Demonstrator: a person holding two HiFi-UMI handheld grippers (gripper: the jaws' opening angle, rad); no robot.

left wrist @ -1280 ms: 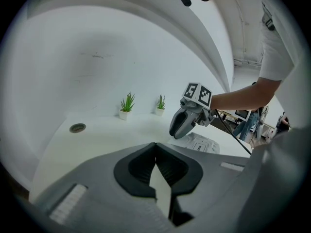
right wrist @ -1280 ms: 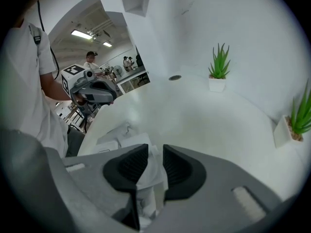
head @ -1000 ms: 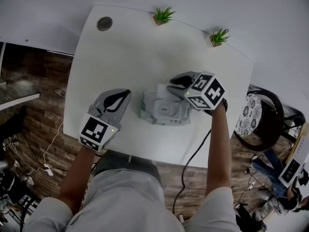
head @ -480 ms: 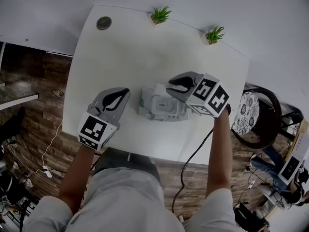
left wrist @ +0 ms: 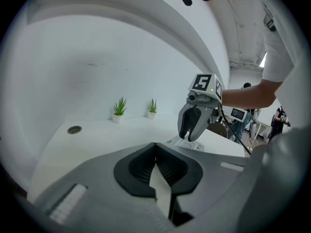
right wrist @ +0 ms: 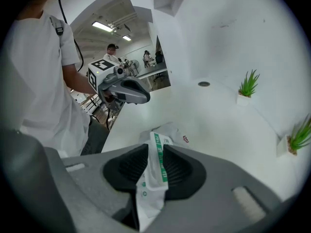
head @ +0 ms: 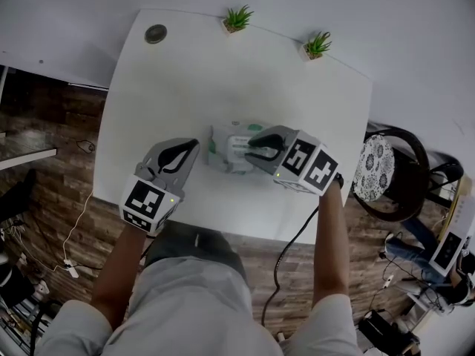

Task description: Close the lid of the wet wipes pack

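The wet wipes pack point(head: 226, 148), white with green print, lies on the white table point(head: 185, 80) just in front of me. My right gripper point(head: 252, 147) reaches over the pack's right end. In the right gripper view the pack's crinkled edge point(right wrist: 156, 174) is pinched between the jaws of the right gripper point(right wrist: 155, 147), which is shut on it. The gripper hides the lid. My left gripper point(head: 194, 144) hovers just left of the pack, shut and holding nothing. In the left gripper view its jaws meet, and the right gripper point(left wrist: 190, 135) stands over the pack point(left wrist: 197, 145).
Two small potted plants point(head: 236, 18) point(head: 317, 45) stand along the table's far edge. A round grey disc point(head: 156, 33) sits at the far left corner. A dark chair point(head: 401, 176) stands off the table's right side.
My right gripper has moved left and down onto the pack's right end and shut on its edge. The left gripper has stayed where it was.
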